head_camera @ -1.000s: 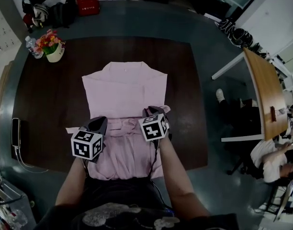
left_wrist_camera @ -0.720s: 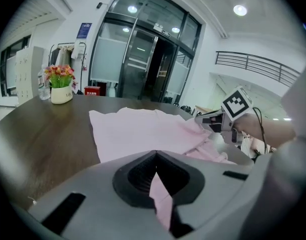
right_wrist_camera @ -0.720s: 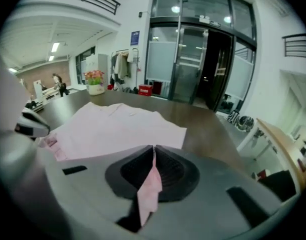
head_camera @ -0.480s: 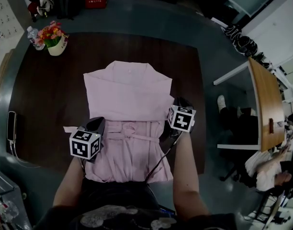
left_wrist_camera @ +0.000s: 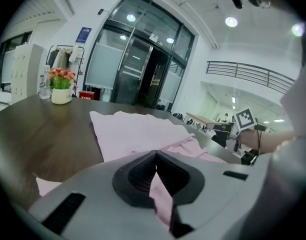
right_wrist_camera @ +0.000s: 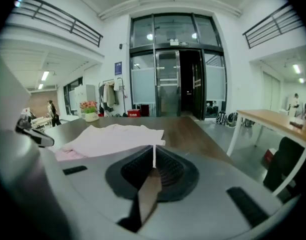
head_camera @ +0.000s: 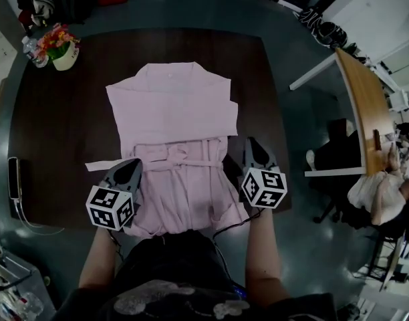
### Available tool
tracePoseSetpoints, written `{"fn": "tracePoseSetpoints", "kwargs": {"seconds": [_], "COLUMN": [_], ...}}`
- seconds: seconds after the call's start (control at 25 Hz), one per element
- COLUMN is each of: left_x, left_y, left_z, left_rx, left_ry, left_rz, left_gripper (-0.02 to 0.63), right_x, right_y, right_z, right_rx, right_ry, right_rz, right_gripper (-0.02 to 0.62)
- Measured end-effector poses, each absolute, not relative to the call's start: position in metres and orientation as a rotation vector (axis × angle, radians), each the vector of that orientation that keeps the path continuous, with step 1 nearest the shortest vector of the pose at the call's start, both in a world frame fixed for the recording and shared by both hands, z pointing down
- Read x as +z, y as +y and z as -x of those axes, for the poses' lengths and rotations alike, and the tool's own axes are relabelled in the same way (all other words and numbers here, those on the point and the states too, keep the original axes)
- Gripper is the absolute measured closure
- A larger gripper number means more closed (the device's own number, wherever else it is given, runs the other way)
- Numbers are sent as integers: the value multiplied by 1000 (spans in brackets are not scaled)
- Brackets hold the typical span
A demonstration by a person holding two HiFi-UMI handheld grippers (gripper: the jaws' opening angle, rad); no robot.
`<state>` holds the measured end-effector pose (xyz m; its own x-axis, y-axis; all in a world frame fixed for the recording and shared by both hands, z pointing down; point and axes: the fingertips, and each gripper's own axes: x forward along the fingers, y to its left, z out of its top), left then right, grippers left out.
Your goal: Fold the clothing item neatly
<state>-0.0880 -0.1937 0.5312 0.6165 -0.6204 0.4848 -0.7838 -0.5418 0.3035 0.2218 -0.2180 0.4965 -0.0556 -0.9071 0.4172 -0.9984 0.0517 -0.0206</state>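
A pink garment [head_camera: 171, 112] lies flat on the dark brown table [head_camera: 64, 126], collar at the far end, with a tie band across the waist. My left gripper [head_camera: 129, 169] is at the garment's left waist edge. In the left gripper view it [left_wrist_camera: 156, 156] is shut on a fold of pink cloth [left_wrist_camera: 160, 199]. My right gripper [head_camera: 251, 146] rests by the garment's right waist edge. Its jaws [right_wrist_camera: 154, 151] are closing, nearly together, with a thin pale strip of fabric [right_wrist_camera: 154, 159] between them. The rest of the garment [right_wrist_camera: 113, 136] spreads out to the left ahead of them.
A flower pot [head_camera: 57, 49] and a bottle [head_camera: 31, 45] stand at the table's far left corner. A phone with a cable [head_camera: 16, 179] lies at the left edge. To the right are a wooden desk [head_camera: 365, 105] and a seated person [head_camera: 381, 192].
My right gripper has moved from the middle of the waist out to the garment's right edge and back toward me. The left gripper has kept its hold on the left side.
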Motion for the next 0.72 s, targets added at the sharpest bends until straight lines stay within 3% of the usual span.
{"fn": "tracePoseSetpoints", "kwargs": {"seconds": [0.52,0.72], "left_x": [516,549], "left_y": [-5,48], "left_z": [163,183], "left_rx": [355,400], "left_ry": [-1191,-1231], "left_rz": [-2540,-2494], "left_gripper": [595,592], "right_x": [534,572], "right_y": [17,82], "right_z": [-167,-177], "right_rx": [584,723], "right_ry": [-2023,-1887], "right_rz": [-2005,-2114], "right_gripper": [589,589]}}
